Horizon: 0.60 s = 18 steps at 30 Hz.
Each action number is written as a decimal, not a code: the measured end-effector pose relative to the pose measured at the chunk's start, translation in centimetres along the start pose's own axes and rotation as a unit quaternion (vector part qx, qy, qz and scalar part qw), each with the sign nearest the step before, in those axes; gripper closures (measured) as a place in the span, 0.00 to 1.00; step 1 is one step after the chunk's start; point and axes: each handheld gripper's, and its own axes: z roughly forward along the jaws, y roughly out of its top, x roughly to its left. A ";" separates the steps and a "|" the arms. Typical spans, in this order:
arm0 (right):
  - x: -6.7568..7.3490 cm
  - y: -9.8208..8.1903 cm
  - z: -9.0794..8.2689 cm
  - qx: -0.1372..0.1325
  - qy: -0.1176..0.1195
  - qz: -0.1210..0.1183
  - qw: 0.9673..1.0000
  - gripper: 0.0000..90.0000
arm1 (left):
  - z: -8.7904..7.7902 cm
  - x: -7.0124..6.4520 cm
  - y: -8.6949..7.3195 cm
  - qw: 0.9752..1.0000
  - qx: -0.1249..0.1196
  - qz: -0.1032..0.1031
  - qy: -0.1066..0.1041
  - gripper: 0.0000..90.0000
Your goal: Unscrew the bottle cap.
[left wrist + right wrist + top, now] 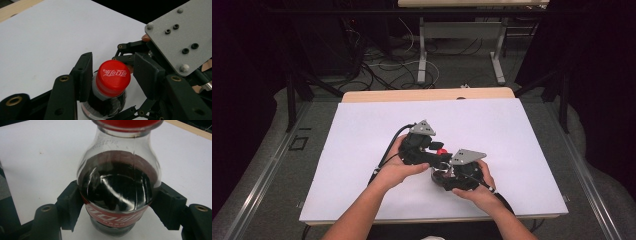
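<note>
In the high view our hands and grippers hid most of the bottle [117, 187] near the middle of the white table [362, 150]. Our left gripper [112, 75] sat spread beside its red cap [113, 77]; our right gripper [117, 205] pinched its body, dark liquid inside.

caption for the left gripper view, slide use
Left gripper open around the red cap of a cola bottle.
</note>
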 end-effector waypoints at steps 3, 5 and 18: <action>0.1 0.0 0.0 -0.001 0.002 0.000 1.000 0.34 | 0.2 -0.1 0.1 1.000 0.004 0.002 0.002 0.63; 0.1 0.0 0.1 0.000 0.003 0.002 1.000 0.34 | 0.2 -0.1 0.1 1.000 0.006 0.007 0.011 0.66; 0.2 -0.1 0.1 0.002 0.003 0.004 1.000 0.34 | 0.4 -0.8 0.1 0.999 0.009 0.013 0.032 0.68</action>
